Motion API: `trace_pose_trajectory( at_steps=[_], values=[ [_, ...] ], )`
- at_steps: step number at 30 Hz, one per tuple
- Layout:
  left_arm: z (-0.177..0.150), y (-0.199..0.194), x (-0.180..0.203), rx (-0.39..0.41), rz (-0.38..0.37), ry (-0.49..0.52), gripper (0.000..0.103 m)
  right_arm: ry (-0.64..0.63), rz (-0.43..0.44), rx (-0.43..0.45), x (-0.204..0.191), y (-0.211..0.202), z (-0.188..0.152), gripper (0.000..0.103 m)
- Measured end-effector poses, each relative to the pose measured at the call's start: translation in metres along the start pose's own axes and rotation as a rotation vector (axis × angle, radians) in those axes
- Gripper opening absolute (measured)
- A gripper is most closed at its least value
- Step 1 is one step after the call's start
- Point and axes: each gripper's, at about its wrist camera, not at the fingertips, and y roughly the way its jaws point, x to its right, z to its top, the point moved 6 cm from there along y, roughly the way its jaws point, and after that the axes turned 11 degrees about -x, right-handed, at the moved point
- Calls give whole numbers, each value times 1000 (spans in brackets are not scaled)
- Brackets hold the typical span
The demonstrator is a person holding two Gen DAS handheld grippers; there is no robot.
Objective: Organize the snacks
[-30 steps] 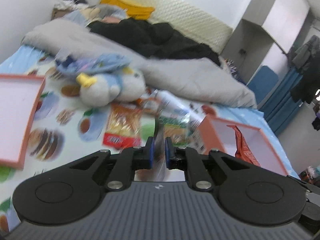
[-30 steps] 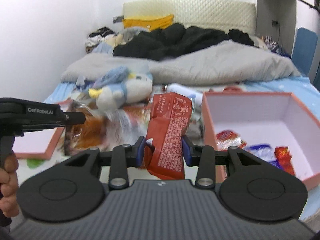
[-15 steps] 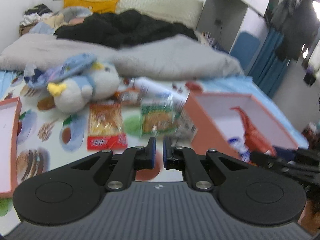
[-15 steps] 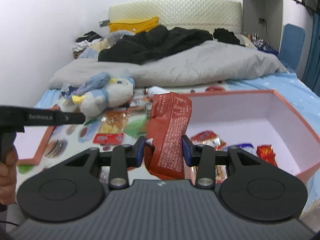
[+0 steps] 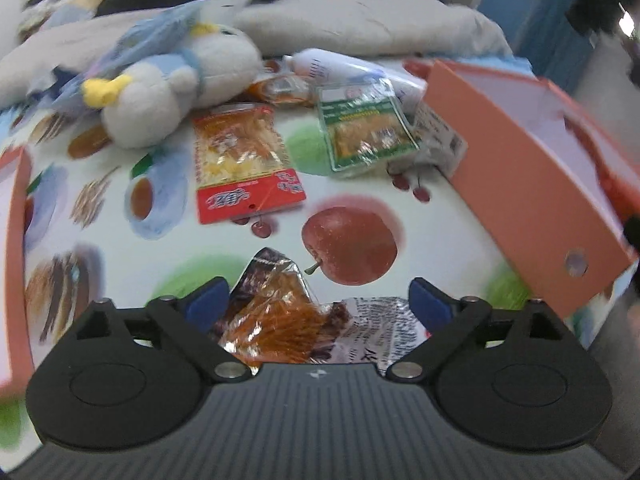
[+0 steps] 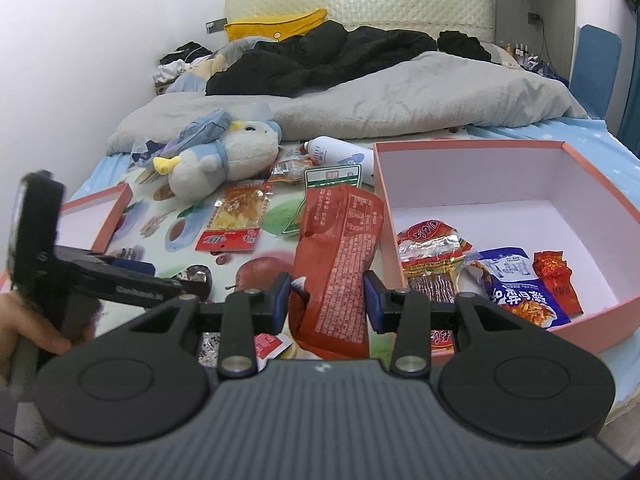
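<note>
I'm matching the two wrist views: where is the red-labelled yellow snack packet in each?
Left wrist: red-labelled yellow snack packet lies upper centre-left, below the plush penguin.
Right wrist: packet lies left of centre, below the same penguin.
Shared landmark: the penguin.

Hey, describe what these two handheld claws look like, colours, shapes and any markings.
Both are matte black. The right claw has a ribbed dark-grey body, two round black discs either side, angular link arms with silver pivot screws, blue finger pads and a small pale logo mid-body. The left claw matches. Seen side-on from the right wrist, it has a black handle and lettering along its arm, too blurred to read.
</note>
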Motion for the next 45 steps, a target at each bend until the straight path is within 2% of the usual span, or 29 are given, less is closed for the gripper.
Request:
trace_pose_trajectory(
  at_steps=[3, 7, 10, 15, 20, 23, 28, 40, 45],
  values=[
    [2, 16, 3, -24, 40, 80, 100, 0, -2, -2, 0, 0, 0, 41],
    [-1, 35, 6, -78, 23, 125, 100, -2, -6, -8, 0, 2, -1, 41],
    [-3, 41, 9, -74, 53, 162, 101, -6, -6, -15, 0, 4, -2, 41],
    [-7, 50, 8, -67, 57, 161, 101, -9, -3, -21, -2, 6, -4, 41],
    [-11, 54, 6, -69, 37, 103, 99, -13, -10, -21, -2, 6, -5, 41],
    [-14, 54, 5, -77, 10, 53, 92, -9, -7, -29, -2, 9, -6, 41],
    [-17, 49, 14, -76, 23, 42, 79, -16, -1, -40, -6, 14, -9, 41],
    [-25, 32, 7, -107, 8, -82, 71, -18, 9, -45, -11, 21, -9, 41],
    [-21, 15, 5, -89, -3, -137, 70, -24, 11, -20, -12, 15, -2, 41]
  ],
)
